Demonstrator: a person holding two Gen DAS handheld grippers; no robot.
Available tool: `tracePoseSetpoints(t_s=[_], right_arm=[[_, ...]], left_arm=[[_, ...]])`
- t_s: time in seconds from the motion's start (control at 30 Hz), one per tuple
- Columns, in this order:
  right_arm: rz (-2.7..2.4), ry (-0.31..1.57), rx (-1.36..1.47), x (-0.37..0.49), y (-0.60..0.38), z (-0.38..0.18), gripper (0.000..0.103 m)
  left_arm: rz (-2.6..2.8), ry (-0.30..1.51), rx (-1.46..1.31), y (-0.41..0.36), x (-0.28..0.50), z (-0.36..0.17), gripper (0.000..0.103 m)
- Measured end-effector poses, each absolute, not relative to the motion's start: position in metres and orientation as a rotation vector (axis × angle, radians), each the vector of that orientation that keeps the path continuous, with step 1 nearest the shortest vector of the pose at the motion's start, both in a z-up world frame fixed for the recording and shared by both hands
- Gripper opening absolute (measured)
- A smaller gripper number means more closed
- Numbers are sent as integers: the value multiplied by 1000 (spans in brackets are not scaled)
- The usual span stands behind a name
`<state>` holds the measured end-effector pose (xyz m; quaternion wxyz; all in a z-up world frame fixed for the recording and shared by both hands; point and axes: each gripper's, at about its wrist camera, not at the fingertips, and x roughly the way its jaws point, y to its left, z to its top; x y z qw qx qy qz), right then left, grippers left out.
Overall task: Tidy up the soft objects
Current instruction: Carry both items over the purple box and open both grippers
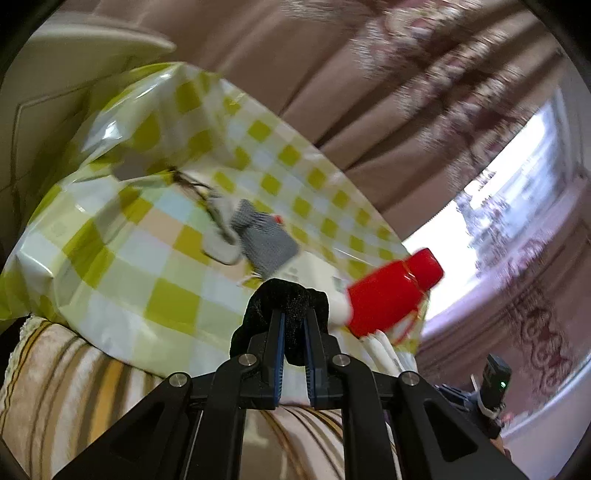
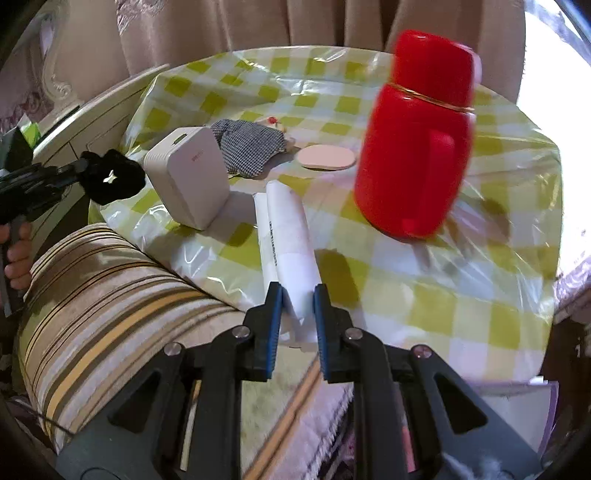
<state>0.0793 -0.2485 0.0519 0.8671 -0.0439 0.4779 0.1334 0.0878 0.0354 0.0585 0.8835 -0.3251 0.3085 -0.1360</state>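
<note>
My left gripper [image 1: 293, 317] is shut on a black velvet scrunchie [image 1: 284, 295] and holds it in the air at the table's near-left edge. It also shows at the left of the right wrist view, where the scrunchie [image 2: 110, 177] hangs from the left gripper [image 2: 79, 168]. My right gripper [image 2: 298, 295] is shut on the near end of a white rolled tube [image 2: 290, 236] that lies on the checked tablecloth [image 2: 424, 306]. A grey checked fabric pouch [image 2: 247, 146] lies behind a white box [image 2: 188, 181]; the pouch also shows in the left wrist view [image 1: 264, 240].
A red thermos jug [image 2: 417, 136] stands on the right of the table; it also shows in the left wrist view [image 1: 391, 291]. A flat pink oval pad [image 2: 327, 157] lies mid-table. A striped cushion [image 2: 110, 295] sits against the near edge. Curtains [image 2: 258, 26] hang behind.
</note>
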Motion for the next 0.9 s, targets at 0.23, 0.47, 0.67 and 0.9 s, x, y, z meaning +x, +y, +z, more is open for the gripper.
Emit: tracePoseSetpoints(t_s=[0.23, 0.47, 0.67, 0.9], right_arm=[[175, 976, -37, 40, -287, 64, 21], [26, 976, -14, -1, -331, 70, 21], [-89, 995, 50, -31, -376, 69, 21], [-231, 1011, 119, -53, -421, 65, 23]], left_arm=[[-446, 655, -631, -21, 81, 82, 10], [-627, 769, -582, -108, 90, 72, 10], [-762, 865, -519, -184, 92, 63, 10], [-870, 951, -452, -253, 90, 57, 16]])
